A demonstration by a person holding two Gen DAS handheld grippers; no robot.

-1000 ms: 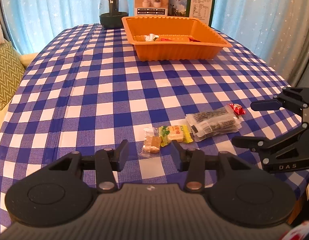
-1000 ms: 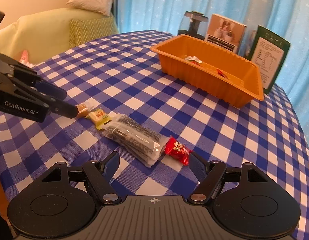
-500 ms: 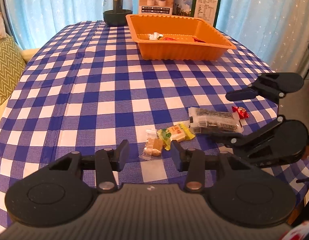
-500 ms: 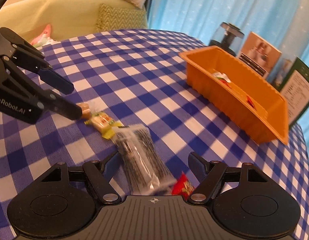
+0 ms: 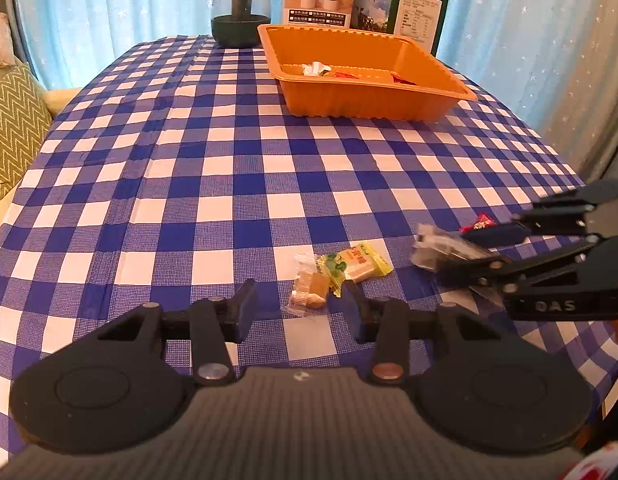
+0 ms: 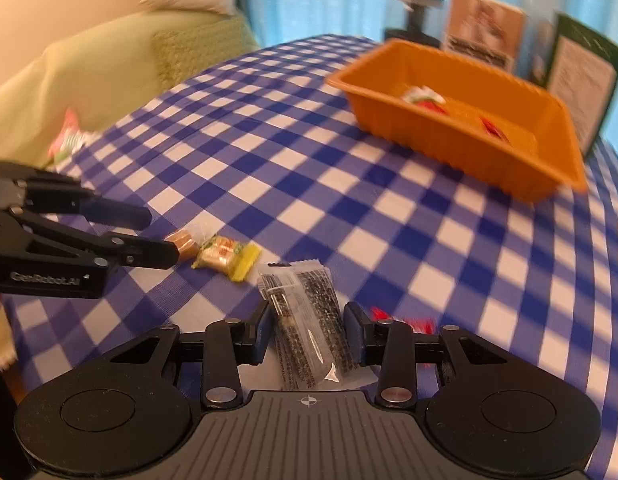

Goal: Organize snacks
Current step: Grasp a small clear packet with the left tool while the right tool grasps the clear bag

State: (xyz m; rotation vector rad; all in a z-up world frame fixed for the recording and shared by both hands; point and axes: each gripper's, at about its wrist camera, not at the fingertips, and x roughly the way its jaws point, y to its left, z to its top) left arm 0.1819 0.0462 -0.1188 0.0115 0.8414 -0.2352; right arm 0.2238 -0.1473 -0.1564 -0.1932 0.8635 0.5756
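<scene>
Right now the right gripper point(image 6: 309, 330) has its 2 fingers set on either side of the clear packet of dark snack sticks point(image 6: 305, 320), pads against or very nearly against the wrapper, so it reads as closing on the packet, though whether the packet has left the checked tablecloth point(image 6: 349, 208) I cannot tell because the right wrist view is blurred. From the left wrist view the same packet point(image 5: 441, 250) sits between those jaws near the table's near right edge, with a small red candy point(image 5: 479, 222) just beyond it. The left gripper point(image 5: 297, 308) hangs with its jaws wide apart and nothing in them, just short of the tan candy in clear wrap point(image 5: 309, 290) and the yellow-green candy point(image 5: 355, 262), which touch each other. The orange tray point(image 5: 373, 100), already holding a few wrapped pieces, stands well apart at the far end. To do this step well, the grip should probably bite the packet's middle rather than its slippery sealed edge, squeeze gently since the sticks look brittle, and lift straight up so the red candy beside it is not dragged along.
</scene>
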